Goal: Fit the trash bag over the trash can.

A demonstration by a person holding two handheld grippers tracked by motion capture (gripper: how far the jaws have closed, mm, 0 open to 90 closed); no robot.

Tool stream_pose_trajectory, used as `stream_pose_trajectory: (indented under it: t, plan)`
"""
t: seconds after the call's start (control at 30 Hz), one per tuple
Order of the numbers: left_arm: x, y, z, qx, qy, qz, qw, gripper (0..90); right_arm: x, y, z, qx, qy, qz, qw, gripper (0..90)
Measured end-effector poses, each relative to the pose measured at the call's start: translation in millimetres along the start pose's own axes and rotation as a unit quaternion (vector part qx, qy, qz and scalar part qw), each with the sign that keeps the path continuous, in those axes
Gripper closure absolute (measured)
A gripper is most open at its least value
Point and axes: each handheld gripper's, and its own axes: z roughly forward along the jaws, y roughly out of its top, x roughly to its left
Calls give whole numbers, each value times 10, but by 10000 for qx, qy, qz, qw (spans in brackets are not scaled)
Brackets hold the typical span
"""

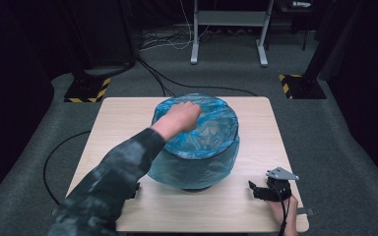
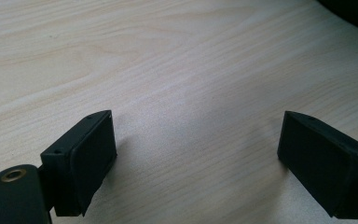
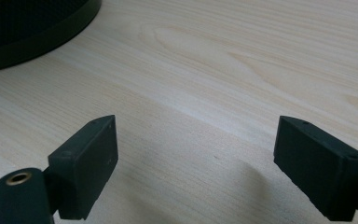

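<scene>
The thin blue bag [image 1: 197, 147] over the bin is soft and slippery, best pinched at its rim; both grippers [image 2: 196, 158] [image 3: 196, 158] rest spread.

The bin liner [image 1: 211, 129] is translucent blue, paler where it hangs over the wall of the bin. The bin [image 3: 32, 28] beneath it is black, with a fine mesh texture above a plain black base ring. The table [image 1: 128, 118] is light wood with a pale, streaked grain. The sleeve [image 1: 113, 182] carries a mottled dark grey and pale grey pattern. The left gripper [image 2: 196, 154] and the right gripper [image 3: 196, 158] are matt black, each with a brass-coloured insert – the right gripper also bears a grey plate [image 1: 282, 174] on top. The floor [image 1: 344, 137] is grey carpet; two stand bases [image 1: 86, 89] show yellow-and-black hazard stripes
</scene>
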Motion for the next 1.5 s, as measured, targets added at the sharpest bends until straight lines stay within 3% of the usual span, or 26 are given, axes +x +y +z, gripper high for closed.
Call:
stream_pose_trajectory:
  t: [0.47,1.5]
  plan:
    - [-22,-5,-1,1,94,-124,9999,99,5,-2,-4,-20,21,-19,10000,128]
    - [-34,-7,-6,24,175,-174,9997,91,-17,-9,-19,-113,124,55,9998,124]
